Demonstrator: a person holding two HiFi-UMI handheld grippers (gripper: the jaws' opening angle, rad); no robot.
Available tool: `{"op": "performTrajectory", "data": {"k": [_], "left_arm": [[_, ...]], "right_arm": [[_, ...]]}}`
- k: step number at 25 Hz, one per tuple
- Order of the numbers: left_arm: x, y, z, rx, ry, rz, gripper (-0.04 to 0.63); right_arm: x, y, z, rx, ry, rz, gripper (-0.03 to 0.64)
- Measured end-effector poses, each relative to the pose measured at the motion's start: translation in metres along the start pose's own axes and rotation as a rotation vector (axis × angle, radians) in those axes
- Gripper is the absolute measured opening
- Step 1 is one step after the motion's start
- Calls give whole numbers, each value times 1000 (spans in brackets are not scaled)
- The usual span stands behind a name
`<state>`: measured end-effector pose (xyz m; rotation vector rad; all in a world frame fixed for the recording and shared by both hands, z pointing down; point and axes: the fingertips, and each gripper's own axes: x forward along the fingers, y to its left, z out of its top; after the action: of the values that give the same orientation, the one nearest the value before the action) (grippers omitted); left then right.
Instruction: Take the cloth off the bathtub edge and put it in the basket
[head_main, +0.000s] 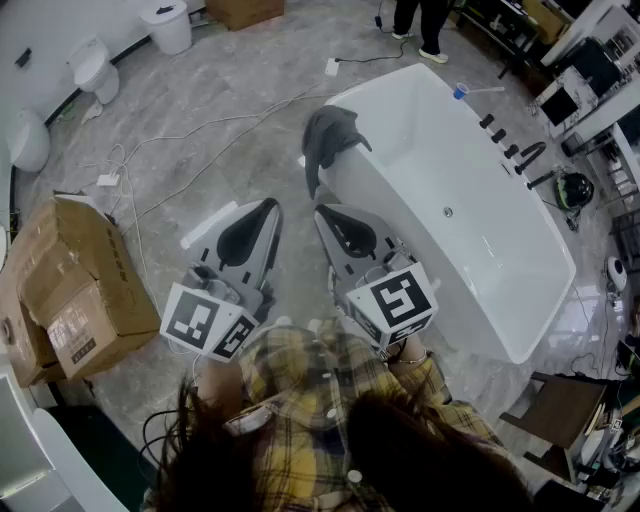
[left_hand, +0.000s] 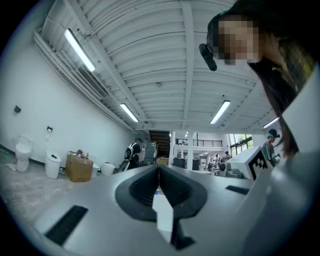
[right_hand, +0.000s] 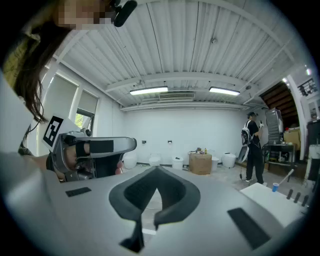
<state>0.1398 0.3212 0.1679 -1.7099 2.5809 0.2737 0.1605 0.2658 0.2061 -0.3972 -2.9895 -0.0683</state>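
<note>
- The white glossy freestanding bathtub (head_main: 430, 140) lies ahead and to the right of my right jaws. Its near rounded end is just beside them.
- A crumpled brown cardboard box (head_main: 75, 285) sits on the floor, well off to the left of my left jaws and a little behind their tips.
- My left gripper (head_main: 268, 206) has its jaws pressed together with nothing between them. It points roughly level, past the tub's left side.
- My right gripper (head_main: 323, 213) is likewise closed and empty, the dark pads meeting at the tip. It is aimed along the tub end.
- The dark grey soft cloth (head_main: 330, 140) hangs over the tub's rim straight ahead of my right jaws, near them but not touching. One part lies bunched on top of the rim and a tail trails down the outer wall.
- I judge it light and limp. It will sag and slide off the slick rim rather than lift as one piece.
- I would open the right jaws and pinch the bunched fold on top of the rim, where the fabric is thickest.
- I see nothing I can call the basket for certain.
</note>
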Motion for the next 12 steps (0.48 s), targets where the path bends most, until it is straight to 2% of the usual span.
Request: {"op": "performTrajectory", "data": {"k": [12], "left_arm": [[-25,-11,-5,19,-20,91,18]], "right_arm": [[-20,5,-12,19,-10,34,15]]}}
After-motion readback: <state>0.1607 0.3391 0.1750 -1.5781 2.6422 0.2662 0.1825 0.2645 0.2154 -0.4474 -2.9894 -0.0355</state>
